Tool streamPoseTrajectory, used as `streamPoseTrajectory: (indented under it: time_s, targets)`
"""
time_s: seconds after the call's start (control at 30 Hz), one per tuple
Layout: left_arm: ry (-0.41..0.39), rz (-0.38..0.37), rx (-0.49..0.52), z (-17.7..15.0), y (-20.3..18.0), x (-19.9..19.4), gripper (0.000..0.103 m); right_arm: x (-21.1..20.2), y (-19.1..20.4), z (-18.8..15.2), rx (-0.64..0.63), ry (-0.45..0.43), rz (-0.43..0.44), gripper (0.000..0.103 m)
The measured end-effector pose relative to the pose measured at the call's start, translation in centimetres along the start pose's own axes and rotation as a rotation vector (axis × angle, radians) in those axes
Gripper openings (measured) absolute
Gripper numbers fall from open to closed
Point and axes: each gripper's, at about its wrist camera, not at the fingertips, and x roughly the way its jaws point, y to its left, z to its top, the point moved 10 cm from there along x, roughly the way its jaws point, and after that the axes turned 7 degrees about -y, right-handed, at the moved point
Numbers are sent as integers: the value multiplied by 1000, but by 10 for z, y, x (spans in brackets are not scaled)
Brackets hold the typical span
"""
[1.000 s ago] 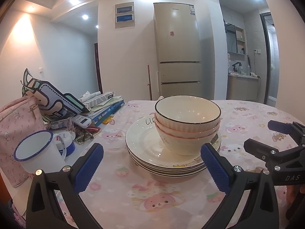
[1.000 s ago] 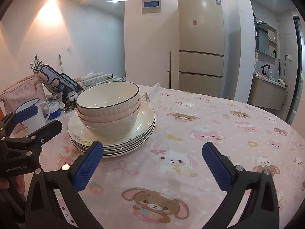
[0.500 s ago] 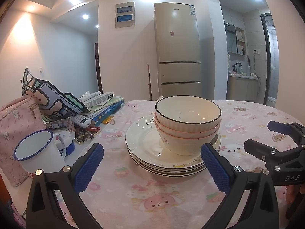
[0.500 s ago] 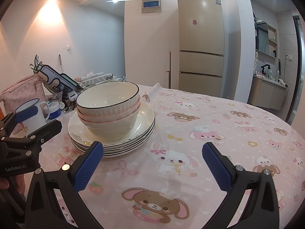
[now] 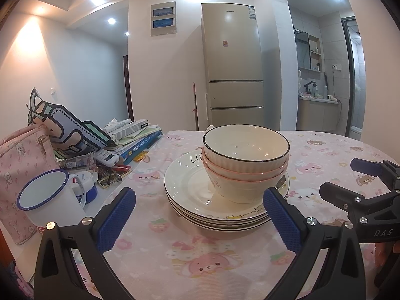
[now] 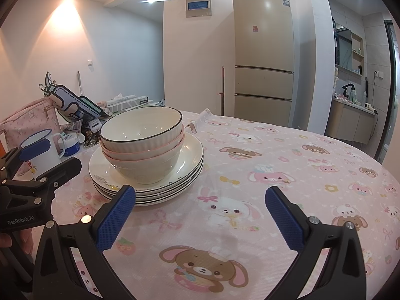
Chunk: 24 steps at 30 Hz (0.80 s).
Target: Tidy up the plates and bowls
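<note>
The left gripper (image 5: 198,215) hangs low over the near edge of the table, its blue-padded fingers (image 5: 116,218) spread wide with nothing between them. Just beyond its tips lies the pink cartoon-print tablecloth (image 5: 200,252), and right behind that sits the stack of plates (image 5: 185,187), roughly centred in the gap between the fingers, with the right finger's tip overlapping the plates' near right edge in this view. Whether it touches them cannot be told. Three nested bowls (image 5: 246,160) stand on the right half of the top plate. In the right wrist view, the right gripper (image 6: 200,215) is likewise spread and empty, held over bare tablecloth (image 6: 275,175), with the plates (image 6: 195,155) and bowls (image 6: 142,145) lying ahead and to its left, just past its left finger (image 6: 115,221). The left gripper's black body (image 6: 30,192) shows at the far left of that view. Left of the plates stand a white mug (image 5: 47,205) with a blue rim and a pink bag (image 5: 20,162), then a pile of books (image 5: 135,142). Far behind the table rises a tall beige fridge (image 5: 232,62).
</note>
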Motion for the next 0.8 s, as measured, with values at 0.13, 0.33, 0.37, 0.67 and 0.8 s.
streamPoseTrajectory:
  time_s: [0.13, 0.33, 0.37, 0.67, 0.8]
  targets:
    - [0, 0, 2, 0, -1, 0, 103, 0, 1, -1, 3, 1, 1, 103]
    - [1, 0, 0, 0, 0, 0, 103, 0, 0, -1, 4, 2, 0, 103]
    - [1, 0, -1, 0, -1, 0, 103, 0, 1, -1, 4, 2, 1, 103]
    - [1, -1, -1, 0, 0, 0, 103, 0, 0, -3, 7, 6, 1, 103]
    - [0, 1, 0, 0, 0, 0, 103, 0, 0, -3, 12, 8, 1, 103]
